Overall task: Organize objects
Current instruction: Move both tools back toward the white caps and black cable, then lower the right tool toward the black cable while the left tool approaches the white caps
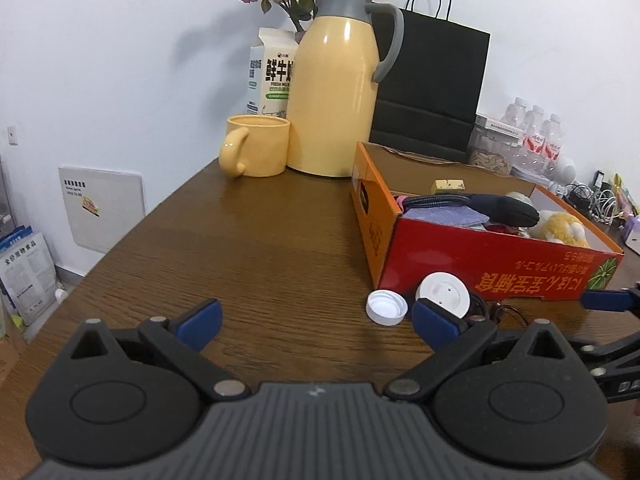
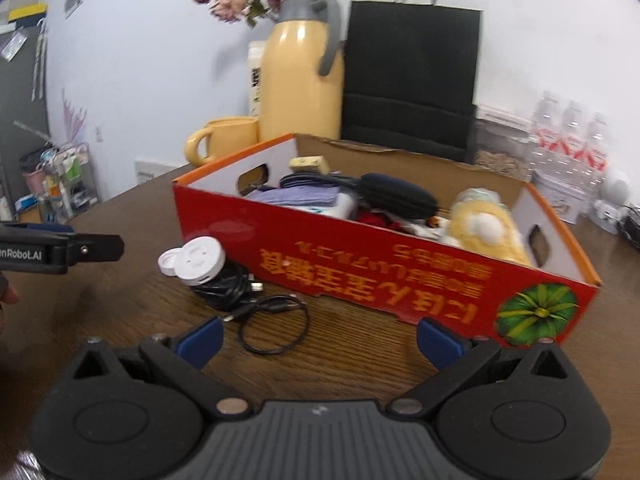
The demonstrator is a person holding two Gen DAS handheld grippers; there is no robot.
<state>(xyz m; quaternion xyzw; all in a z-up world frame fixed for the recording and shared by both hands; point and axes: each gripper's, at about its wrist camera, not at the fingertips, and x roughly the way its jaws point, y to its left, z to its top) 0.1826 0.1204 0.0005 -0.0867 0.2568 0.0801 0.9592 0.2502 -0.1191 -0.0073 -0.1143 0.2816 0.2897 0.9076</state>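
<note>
Red cardboard box (image 2: 400, 264) on the wooden surface (image 1: 248, 248), holding a lilac cloth (image 2: 296, 196), dark pouch (image 2: 400, 196) and yellow plush toy (image 2: 484, 228). Just near-left of the box: white cap (image 1: 386, 307), white round device (image 2: 200, 260) atop a coiled black cable (image 2: 248, 300) (one loop trailing nearer). Left gripper (image 1: 318, 322) and right gripper (image 2: 320, 338) both hover low with fingers spread, holding nothing.
</note>
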